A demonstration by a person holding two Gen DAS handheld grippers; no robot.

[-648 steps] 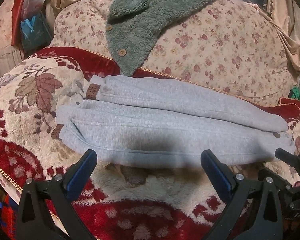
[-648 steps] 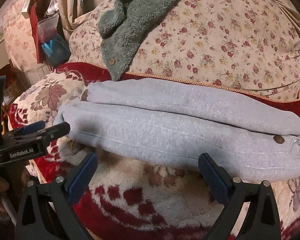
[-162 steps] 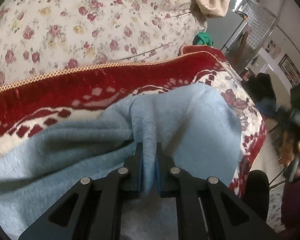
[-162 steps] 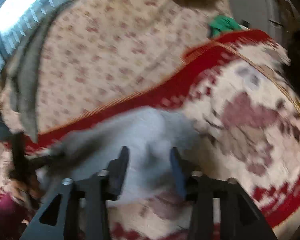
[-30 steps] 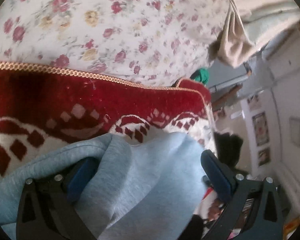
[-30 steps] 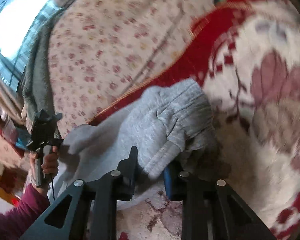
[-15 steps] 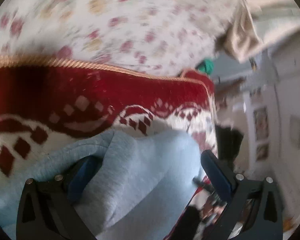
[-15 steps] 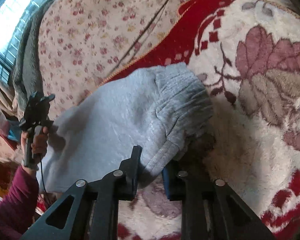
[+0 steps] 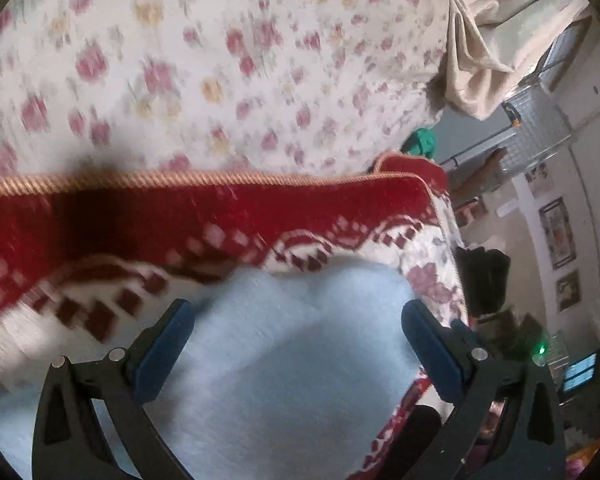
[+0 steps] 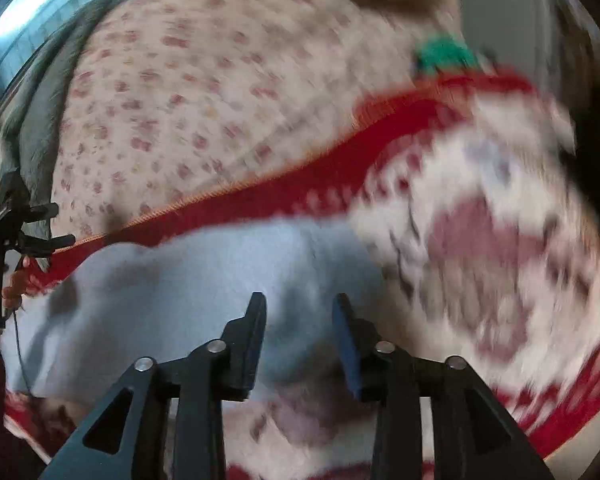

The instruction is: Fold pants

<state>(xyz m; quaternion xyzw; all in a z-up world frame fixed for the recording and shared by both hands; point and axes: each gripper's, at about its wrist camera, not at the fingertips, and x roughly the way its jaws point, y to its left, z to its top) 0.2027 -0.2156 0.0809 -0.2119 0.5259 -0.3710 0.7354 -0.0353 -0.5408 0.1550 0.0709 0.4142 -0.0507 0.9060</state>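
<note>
Left gripper [image 9: 296, 344] spread wide over the grey sweatpants [image 9: 284, 360] — right gripper [image 10: 299, 334] fingers partly apart, gripping nothing, pants on the red blanket [image 10: 480, 248].

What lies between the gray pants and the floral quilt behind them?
A strip of the red blanket with its gold cord edge separates the gray pants from the floral quilt. The left wrist view shows it most clearly; the right wrist view agrees, though blurred.
</note>
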